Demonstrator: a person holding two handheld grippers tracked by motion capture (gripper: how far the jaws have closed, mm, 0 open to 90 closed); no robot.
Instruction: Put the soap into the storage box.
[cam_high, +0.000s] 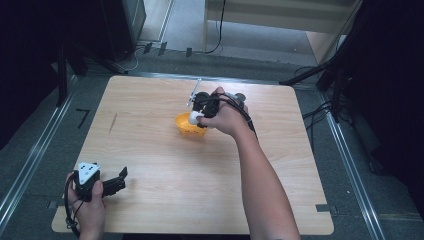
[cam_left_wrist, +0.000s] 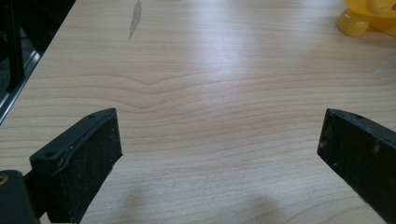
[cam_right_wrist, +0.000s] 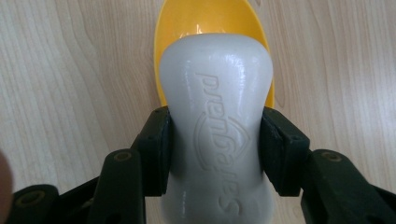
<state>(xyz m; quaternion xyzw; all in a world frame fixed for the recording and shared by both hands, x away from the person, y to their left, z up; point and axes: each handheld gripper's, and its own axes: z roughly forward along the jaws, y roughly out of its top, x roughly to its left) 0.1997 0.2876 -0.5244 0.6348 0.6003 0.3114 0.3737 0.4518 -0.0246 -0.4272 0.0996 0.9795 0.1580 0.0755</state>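
A white bar of soap (cam_right_wrist: 215, 121) with raised lettering is clamped at its waist between the black jaws of my right gripper (cam_right_wrist: 215, 149). It hangs over a yellow bowl (cam_right_wrist: 173, 28), whose rim shows behind the bar. From above, the right gripper (cam_high: 200, 116) points down with the soap (cam_high: 193, 118) at the yellow bowl (cam_high: 187, 129) near the table's middle. My left gripper (cam_high: 123, 179) lies at the front left corner, held in a hand. Its jaws stand wide apart over bare wood, and the left gripper (cam_left_wrist: 219, 149) has nothing between them.
The light wooden table (cam_high: 165, 170) has rounded corners and metal rails along both sides. A corner of the yellow bowl (cam_left_wrist: 369, 18) peeks in at the top right of the left gripper view. Dark stands and cables sit beyond the table's far edge.
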